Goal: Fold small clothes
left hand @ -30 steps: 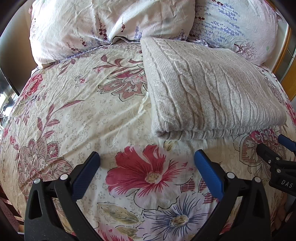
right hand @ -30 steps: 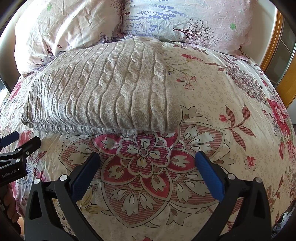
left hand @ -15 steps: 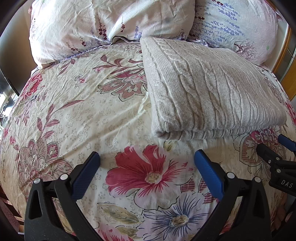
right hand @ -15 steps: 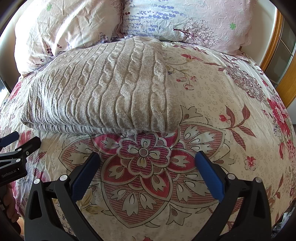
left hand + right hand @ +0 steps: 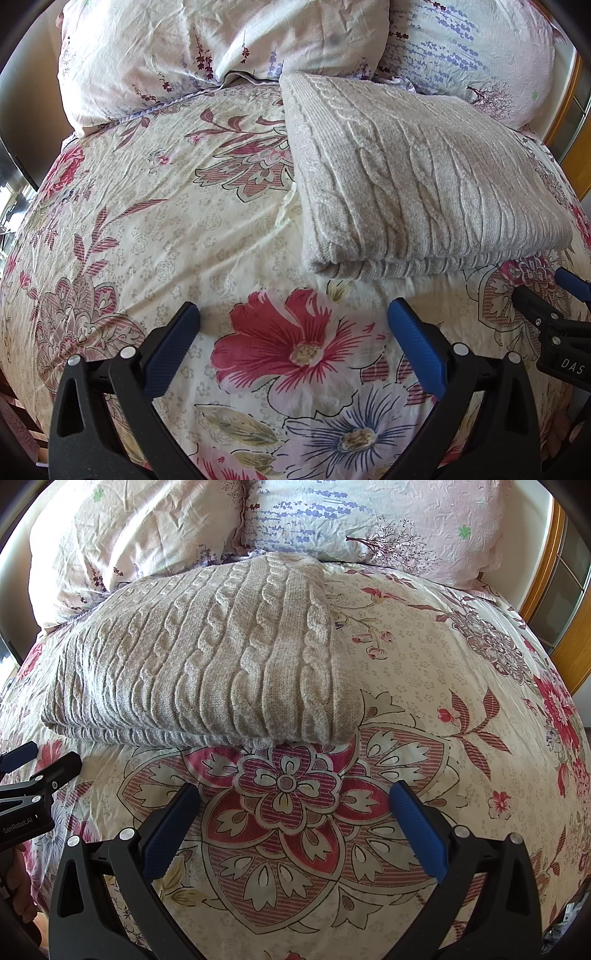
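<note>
Both tongs, left gripper [image 5: 293, 334] and right gripper [image 5: 293, 814], jaws apart, empty; folded beige cable-knit sweater [image 5: 417, 184] just beyond, long axis left-right, nearer right gripper

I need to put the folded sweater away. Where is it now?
The folded sweater lies on the floral bedspread, its far end by the pillows, just beyond both open grippers: upper left in the right wrist view, upper right in the left.

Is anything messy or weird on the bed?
Not really. The sweater lies folded flat on the bedspread by the pillows. Both grippers, left and right, are open and hold nothing. The bedspread is only a bit wrinkled.
</note>
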Tool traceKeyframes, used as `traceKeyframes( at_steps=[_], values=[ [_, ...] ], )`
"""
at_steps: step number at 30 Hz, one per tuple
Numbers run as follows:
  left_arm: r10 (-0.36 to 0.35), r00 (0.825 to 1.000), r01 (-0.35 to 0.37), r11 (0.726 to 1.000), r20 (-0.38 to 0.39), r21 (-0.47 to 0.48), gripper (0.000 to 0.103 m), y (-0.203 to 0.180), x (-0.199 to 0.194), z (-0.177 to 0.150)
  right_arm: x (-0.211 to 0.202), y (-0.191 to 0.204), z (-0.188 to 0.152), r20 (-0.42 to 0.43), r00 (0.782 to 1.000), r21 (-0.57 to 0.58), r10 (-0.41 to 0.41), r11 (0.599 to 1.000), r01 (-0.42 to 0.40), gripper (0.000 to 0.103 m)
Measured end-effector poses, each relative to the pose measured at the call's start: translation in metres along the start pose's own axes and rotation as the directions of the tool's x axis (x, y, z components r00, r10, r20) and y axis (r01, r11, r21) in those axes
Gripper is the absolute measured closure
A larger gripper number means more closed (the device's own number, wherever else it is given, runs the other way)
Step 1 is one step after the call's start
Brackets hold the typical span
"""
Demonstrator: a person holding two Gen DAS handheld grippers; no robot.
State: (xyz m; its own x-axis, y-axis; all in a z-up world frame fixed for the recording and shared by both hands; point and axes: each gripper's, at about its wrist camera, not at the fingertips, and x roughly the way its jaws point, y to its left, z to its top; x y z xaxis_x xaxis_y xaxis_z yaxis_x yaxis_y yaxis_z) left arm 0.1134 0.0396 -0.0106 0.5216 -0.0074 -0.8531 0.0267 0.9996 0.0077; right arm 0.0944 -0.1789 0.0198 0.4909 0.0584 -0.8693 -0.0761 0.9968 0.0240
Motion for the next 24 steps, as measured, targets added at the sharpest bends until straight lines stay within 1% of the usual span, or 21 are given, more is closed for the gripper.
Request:
traceKeyframes(
  at_steps=[17, 24],
  values=[
    [-0.002, 1.000, 0.002, 1.000, -0.002, 0.002, 0.002, 0.0005, 0.0009, 0.0002, 0.0000, 0.0000, 0.0001, 0.000, 1.000, 0.000, 0.000, 1.000, 0.000, 0.001],
    [-0.009, 1.000, 0.010, 1.000, -0.020, 0.007, 0.002, 0.0015, 0.0019, -0.0003, 0.0002, 0.0000, 0.0002, 0.000, 1.000, 0.001, 0.000, 1.000, 0.000, 0.001]
  ],
)
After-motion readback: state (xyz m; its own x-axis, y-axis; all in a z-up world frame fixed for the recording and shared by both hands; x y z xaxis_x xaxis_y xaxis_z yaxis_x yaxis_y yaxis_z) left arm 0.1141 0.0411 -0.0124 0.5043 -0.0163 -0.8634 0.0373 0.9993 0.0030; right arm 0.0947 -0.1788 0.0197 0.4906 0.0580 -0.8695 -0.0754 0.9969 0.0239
